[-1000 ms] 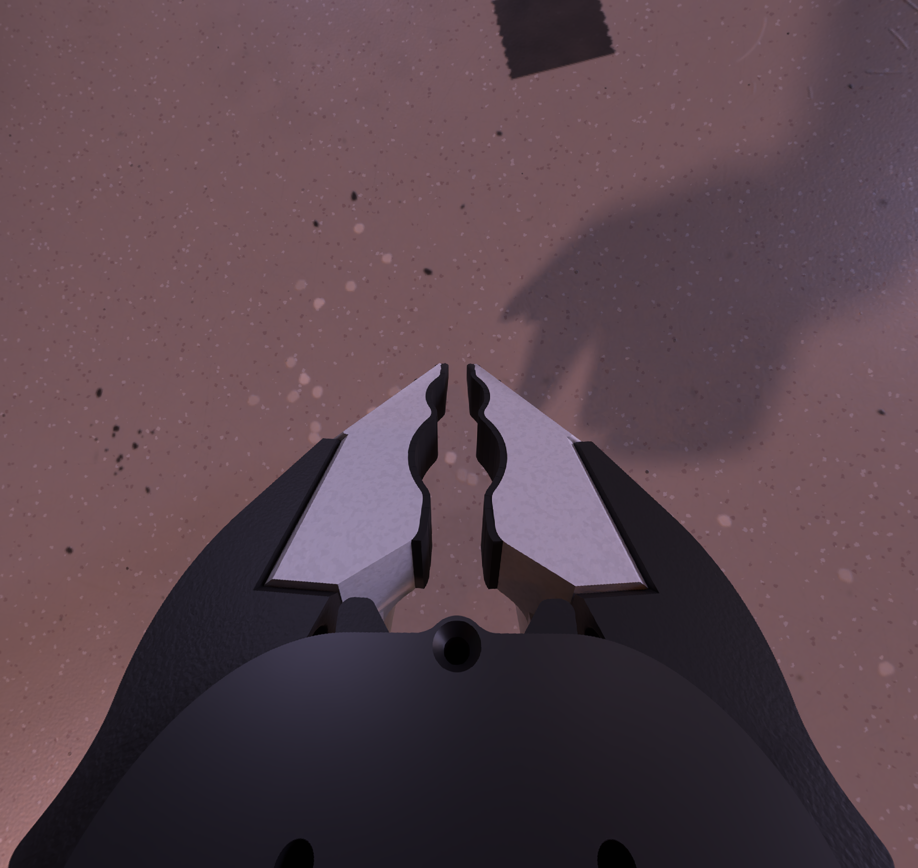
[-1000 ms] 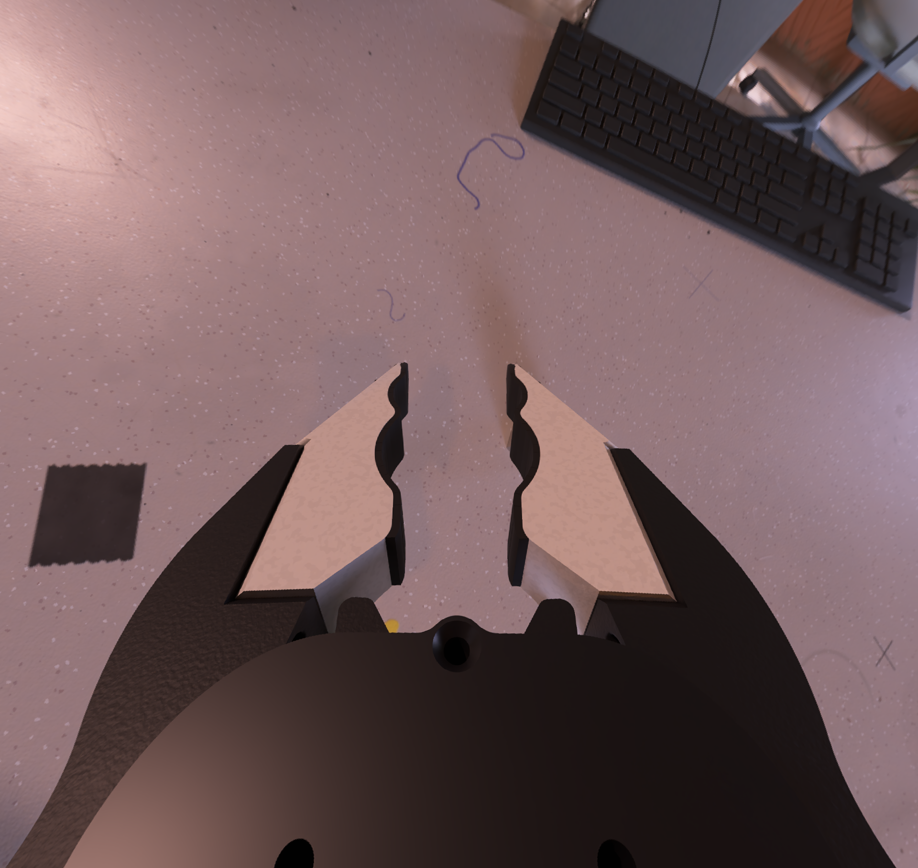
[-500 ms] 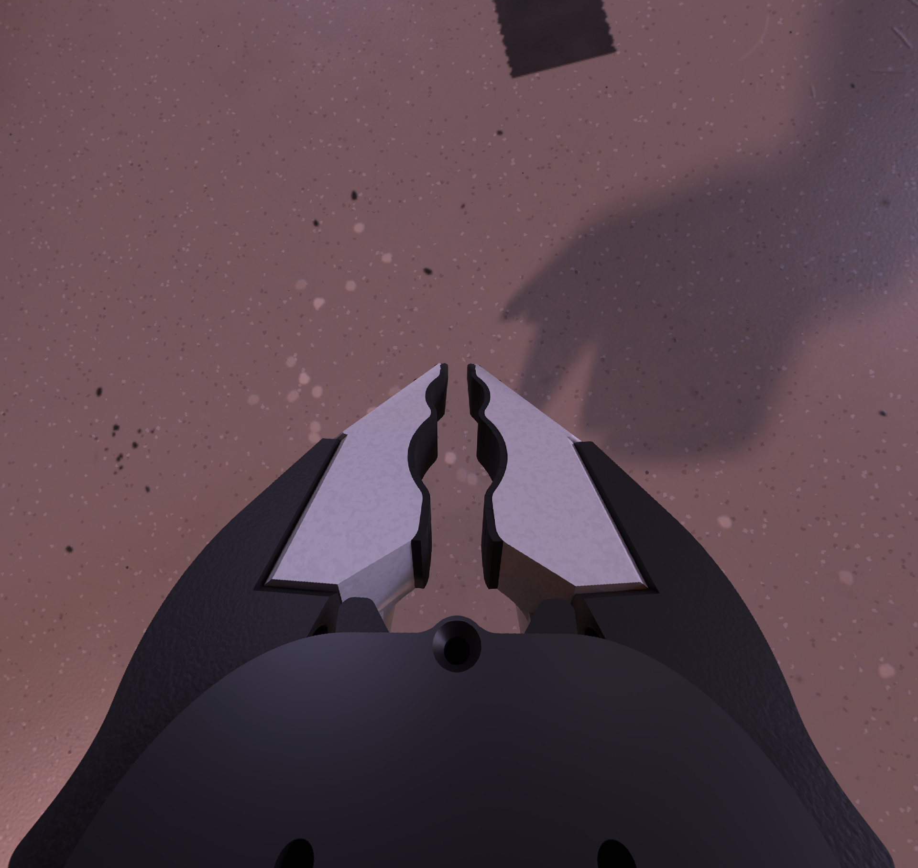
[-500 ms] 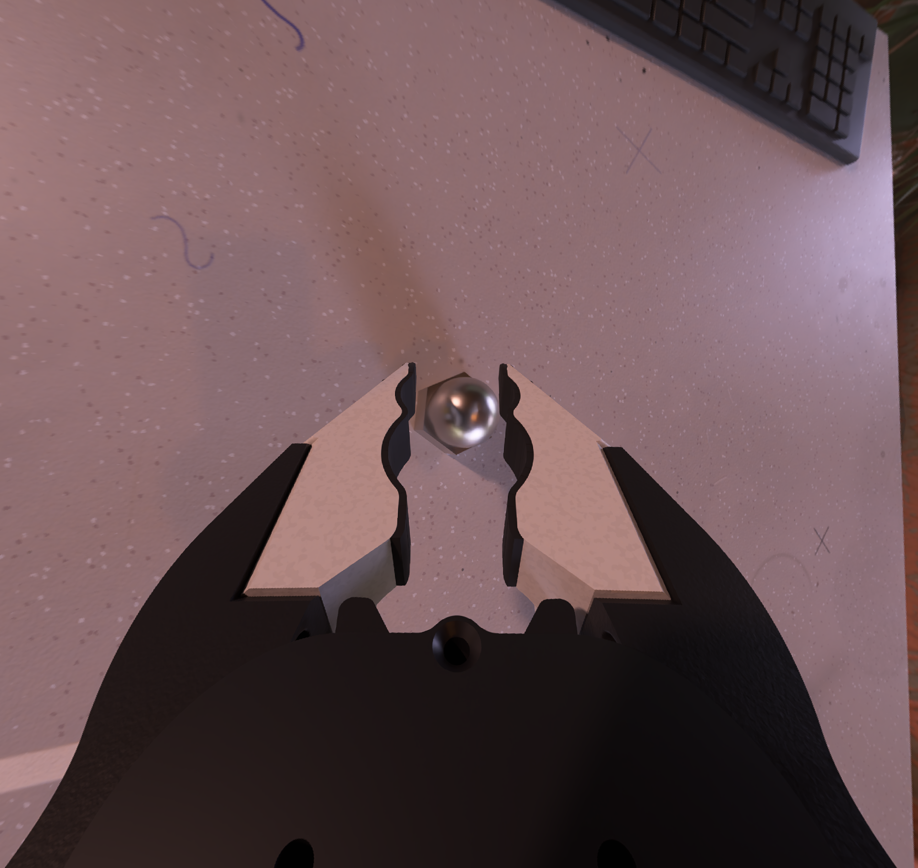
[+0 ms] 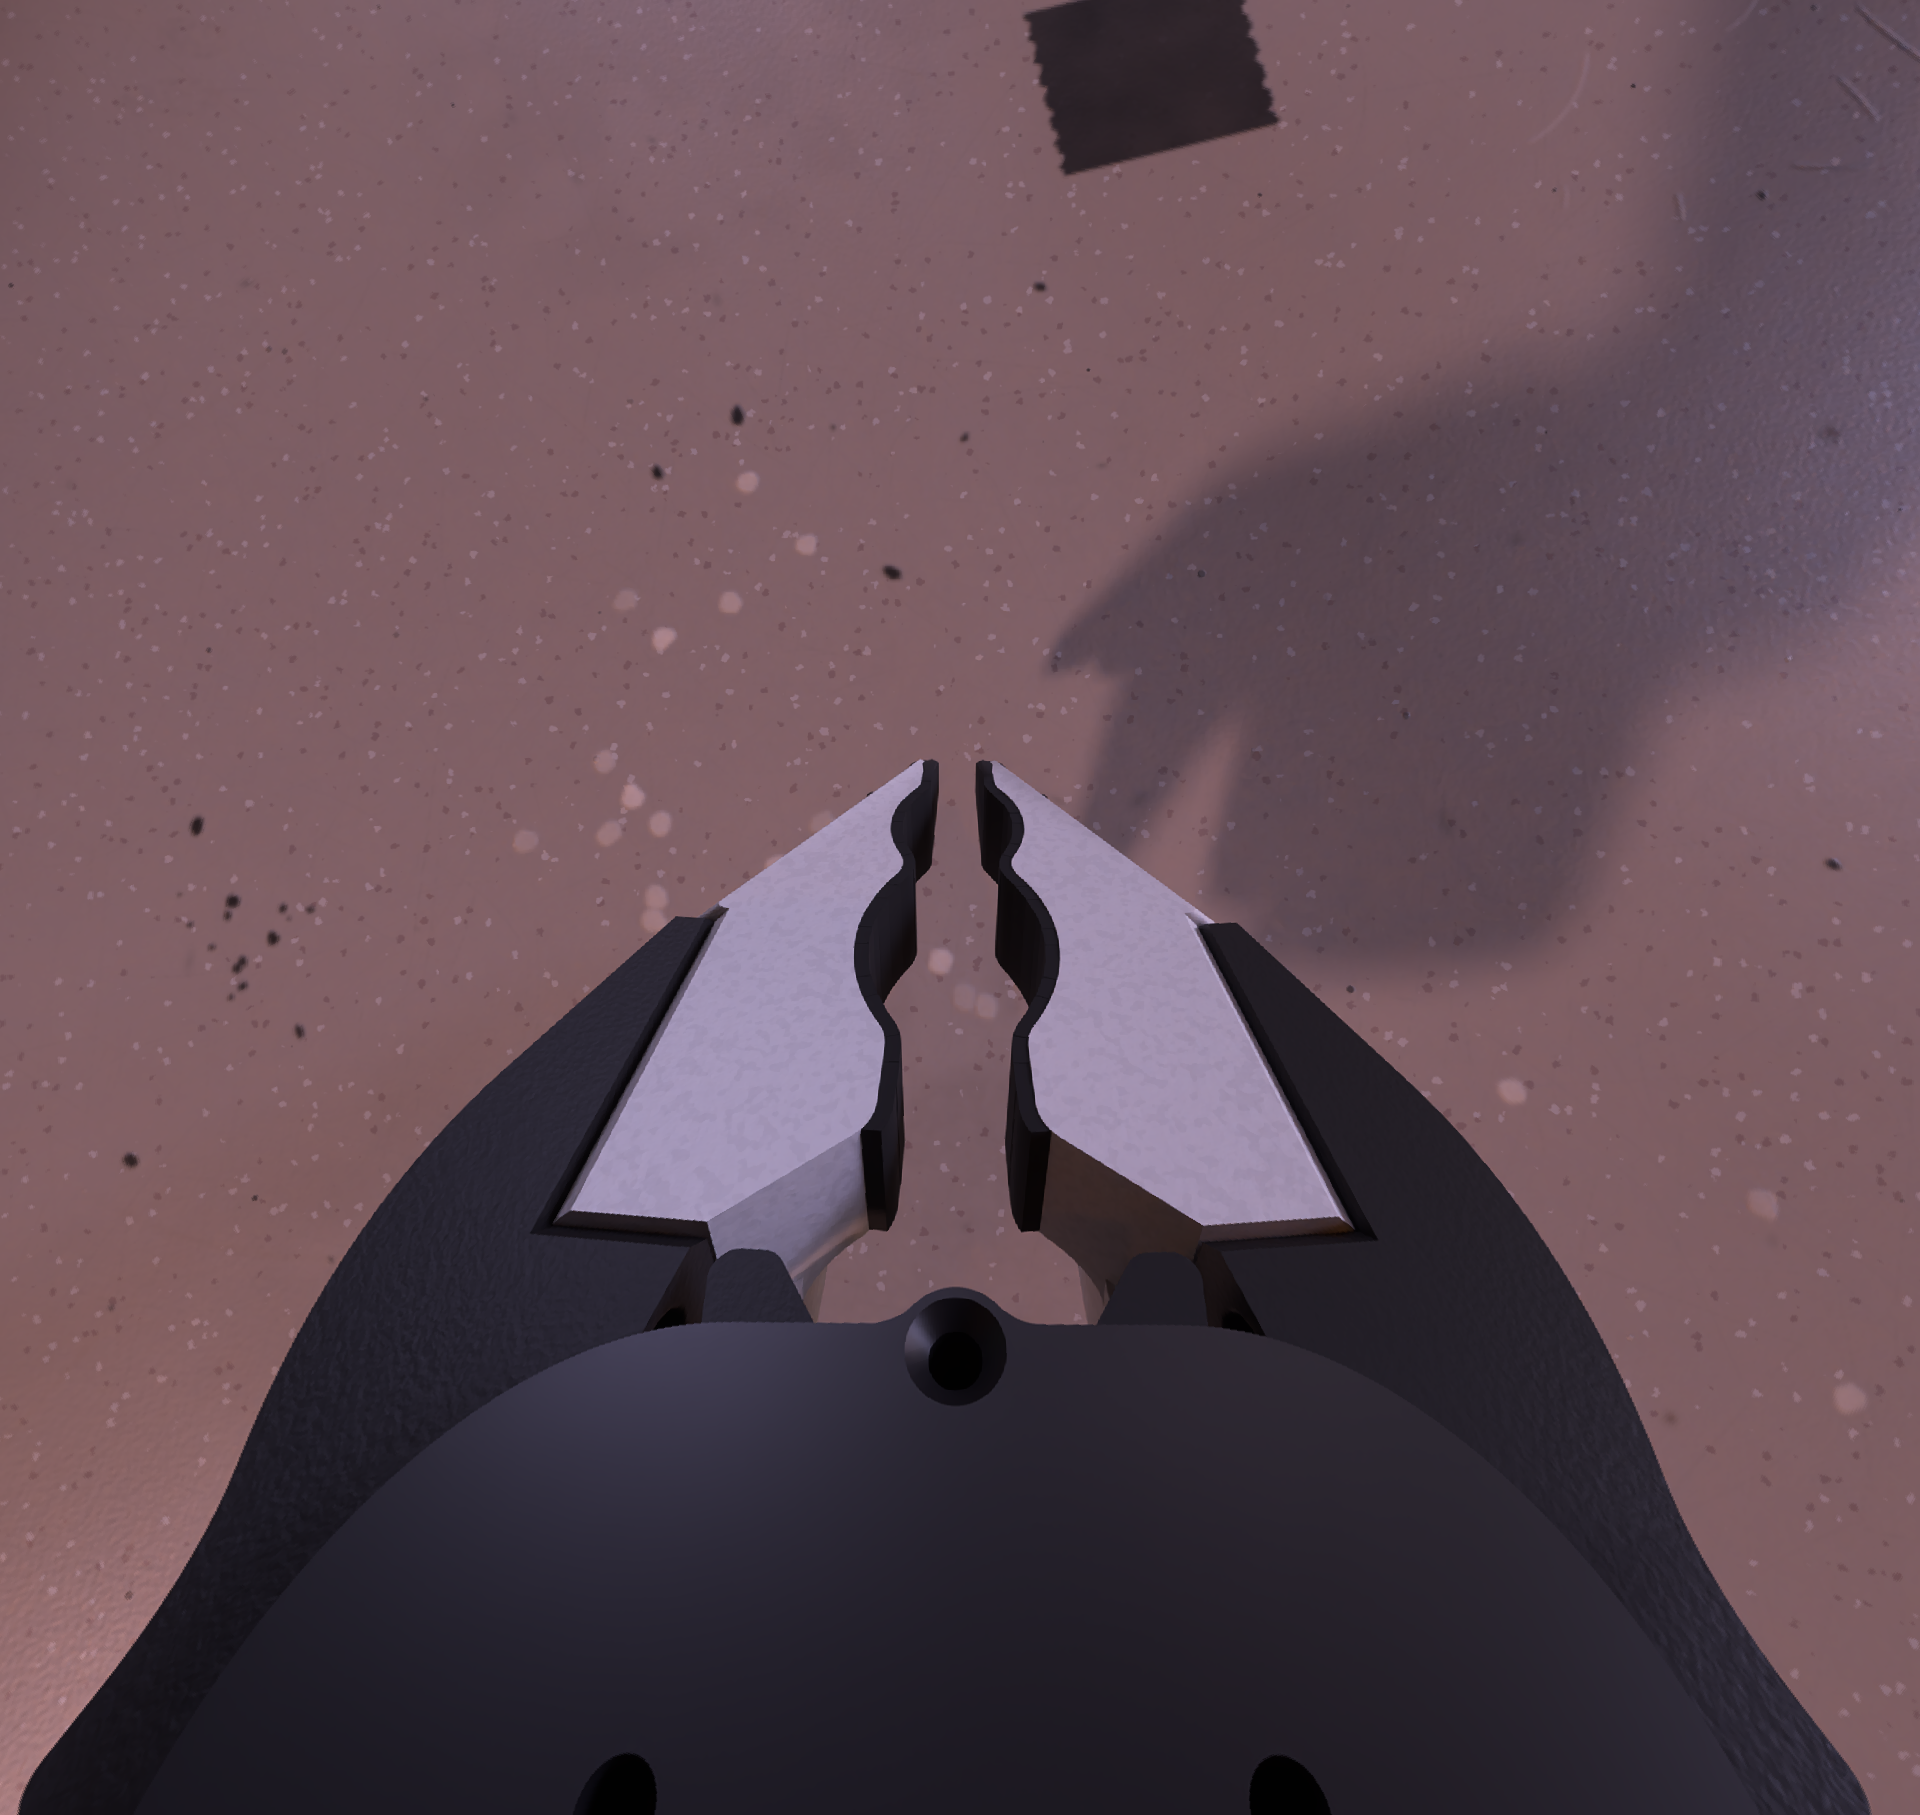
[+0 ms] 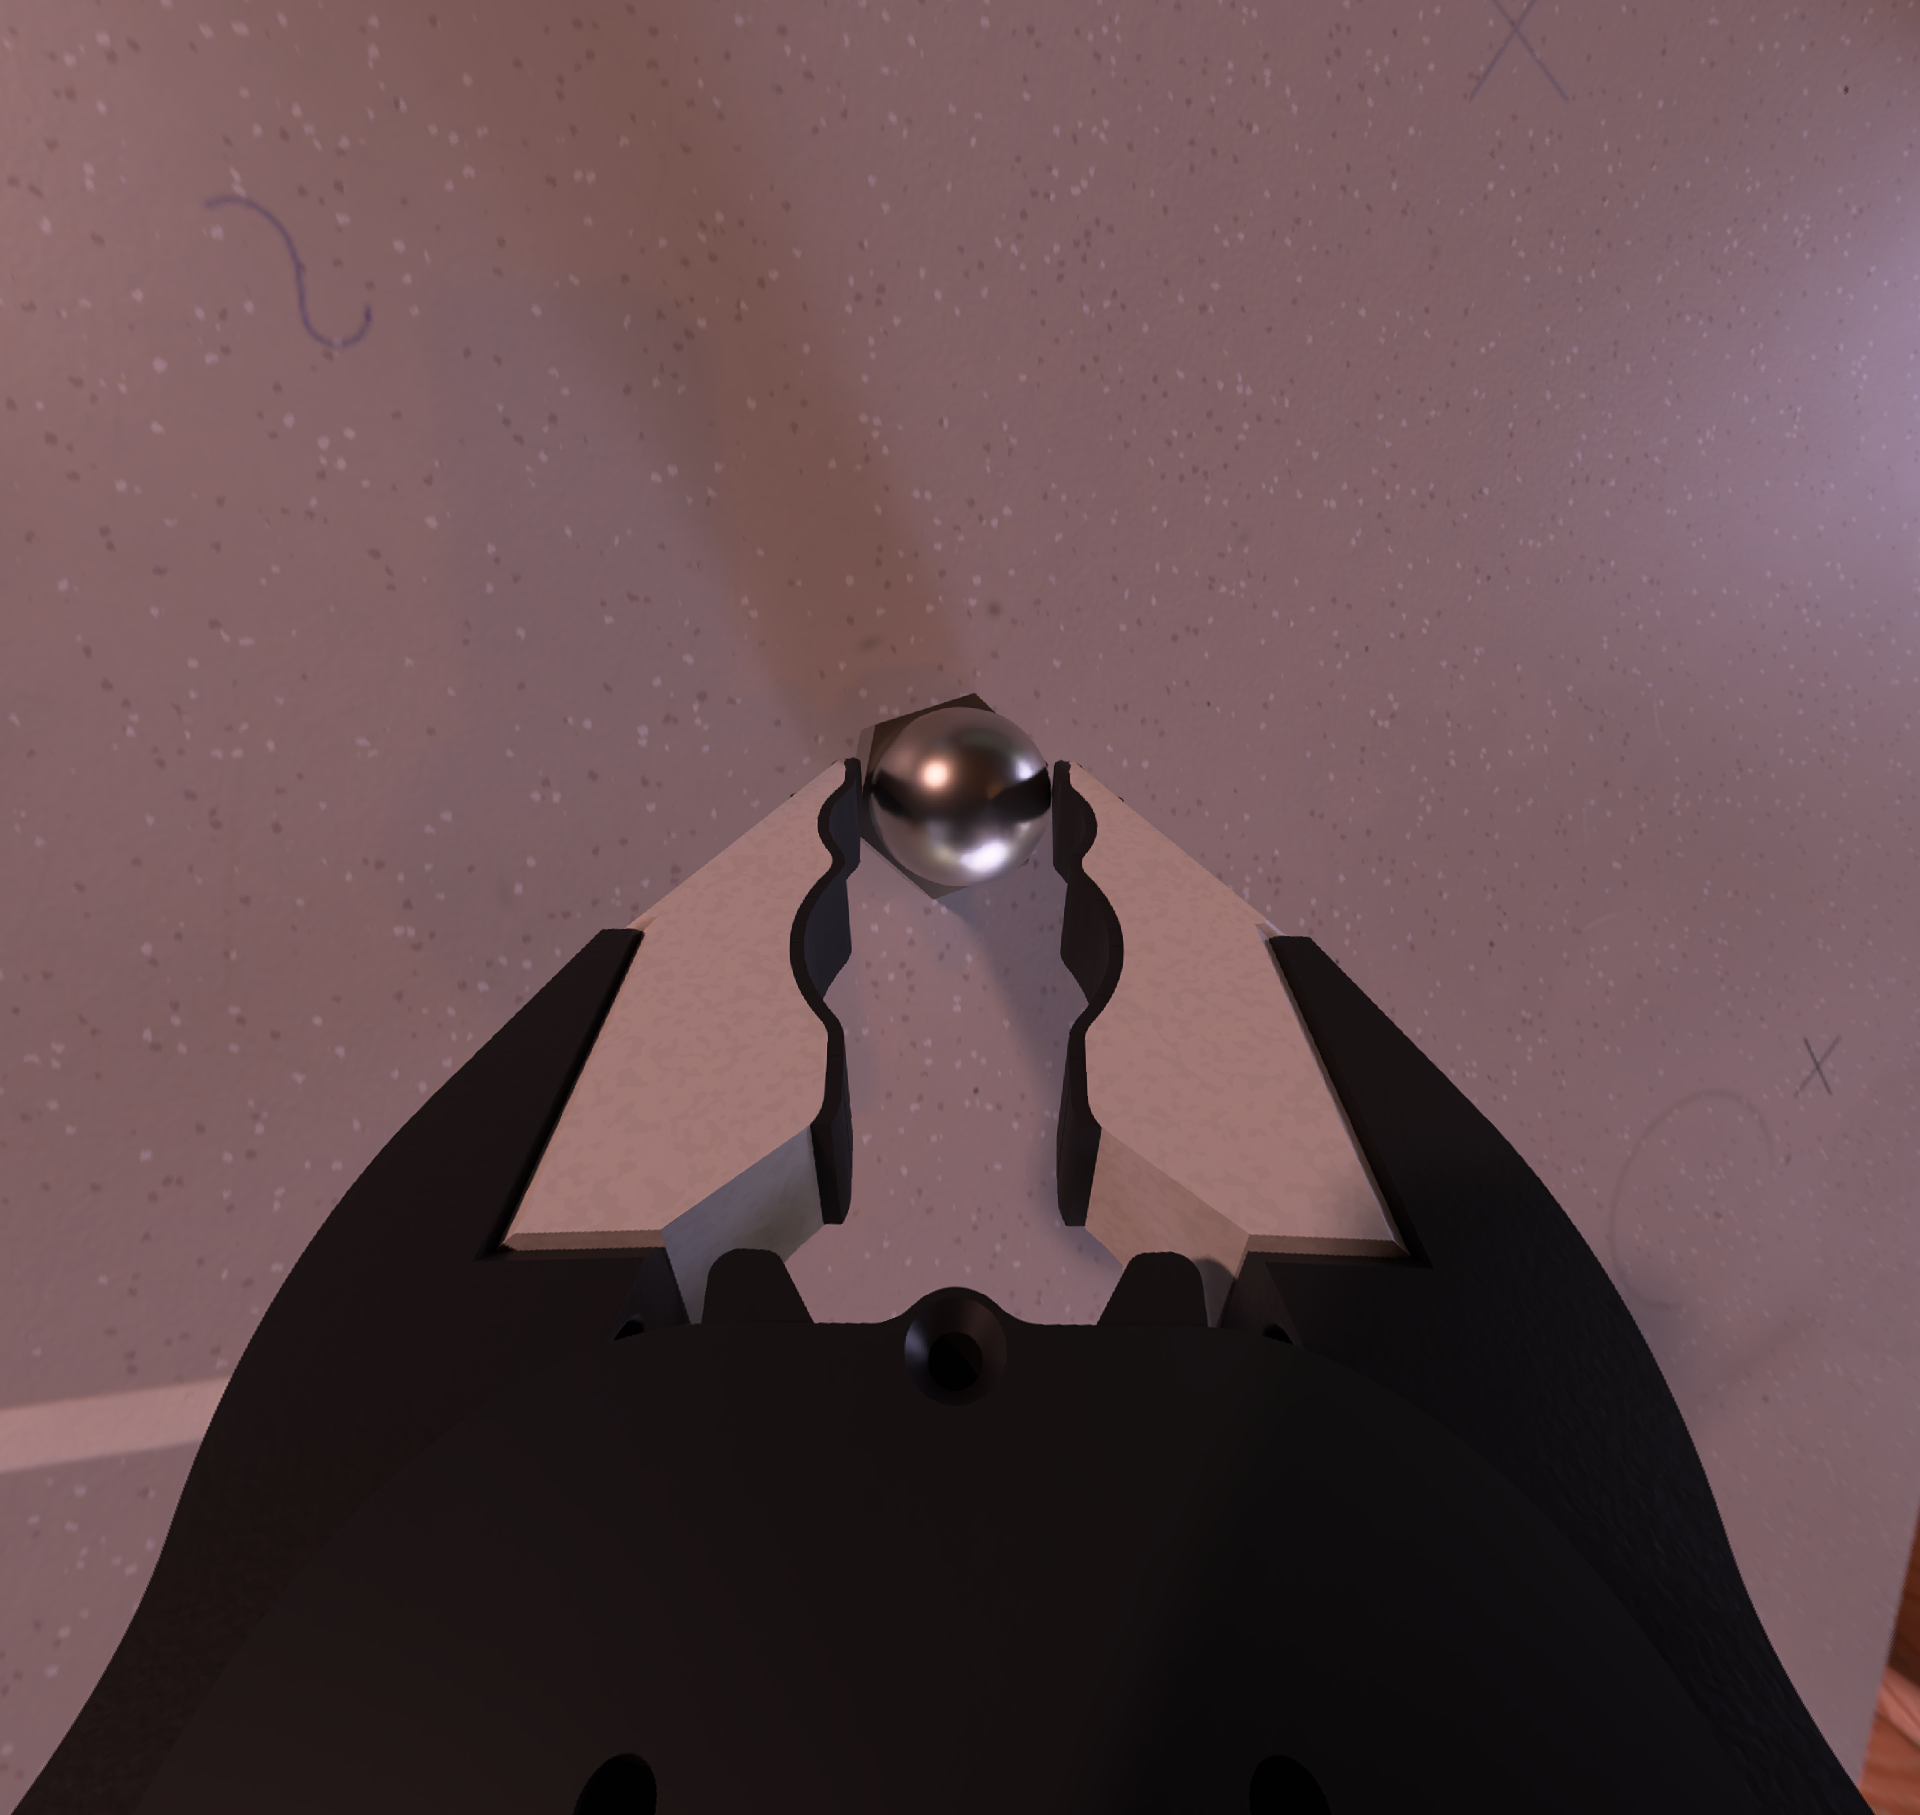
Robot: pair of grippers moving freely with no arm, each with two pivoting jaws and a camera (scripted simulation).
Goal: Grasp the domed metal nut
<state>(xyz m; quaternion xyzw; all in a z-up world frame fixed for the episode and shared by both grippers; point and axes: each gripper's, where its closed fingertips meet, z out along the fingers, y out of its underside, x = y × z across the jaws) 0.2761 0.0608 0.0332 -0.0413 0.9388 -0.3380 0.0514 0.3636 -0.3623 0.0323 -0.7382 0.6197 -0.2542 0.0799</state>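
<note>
One domed nut (image 6: 958, 797), two claws (image 5: 956, 778) (image 6: 956, 778), one dark patch (image 5: 1148, 66)

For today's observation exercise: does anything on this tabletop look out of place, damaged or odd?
Nothing is damaged or spilled. The domed metal nut sits upright between the right gripper tips. The table bears only pen squiggles and crosses, and a dark tape-like patch lies flat ahead of the left gripper.

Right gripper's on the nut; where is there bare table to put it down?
Bare tabletop lies ahead of the domed metal nut, between the blue squiggle and the pen cross. The only crowding is at the right gripper.
</note>
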